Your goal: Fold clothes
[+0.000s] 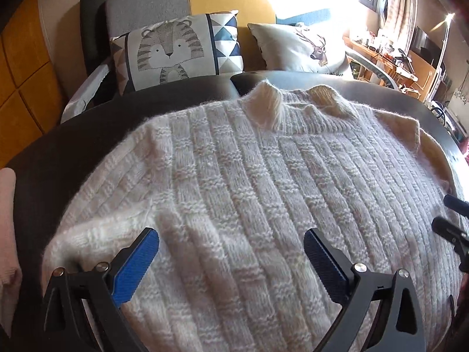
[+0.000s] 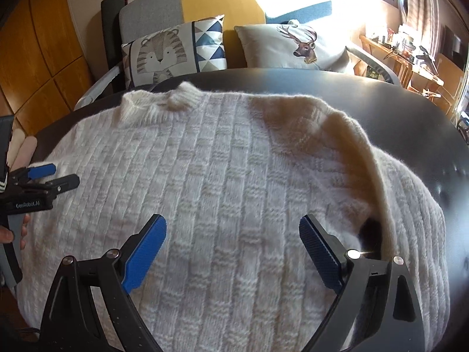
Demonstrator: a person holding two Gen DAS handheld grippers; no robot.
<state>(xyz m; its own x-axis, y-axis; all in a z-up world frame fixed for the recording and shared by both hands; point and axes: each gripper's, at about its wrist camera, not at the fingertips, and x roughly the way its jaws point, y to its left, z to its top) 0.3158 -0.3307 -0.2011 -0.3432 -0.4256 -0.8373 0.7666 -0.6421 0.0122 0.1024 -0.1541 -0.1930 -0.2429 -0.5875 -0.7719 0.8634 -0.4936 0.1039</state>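
With the white knit sweater (image 2: 211, 182) lying flat on the dark table (image 2: 381, 102), sleeves apparently folded in, both your left gripper (image 1: 231, 252) and right gripper (image 2: 233, 239) hover above it wide open and empty, so next grasp an edge, probably the hem.

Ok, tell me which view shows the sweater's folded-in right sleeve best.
The right wrist view: the sleeve lies folded over the sweater, fully visible. The left wrist view catches only its edge.

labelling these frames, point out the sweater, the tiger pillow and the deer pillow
sweater (image 1: 249, 190), left wrist view, middle of the knit body
tiger pillow (image 1: 168, 51), left wrist view, tiger's face
deer pillow (image 2: 304, 45), right wrist view, deer's head
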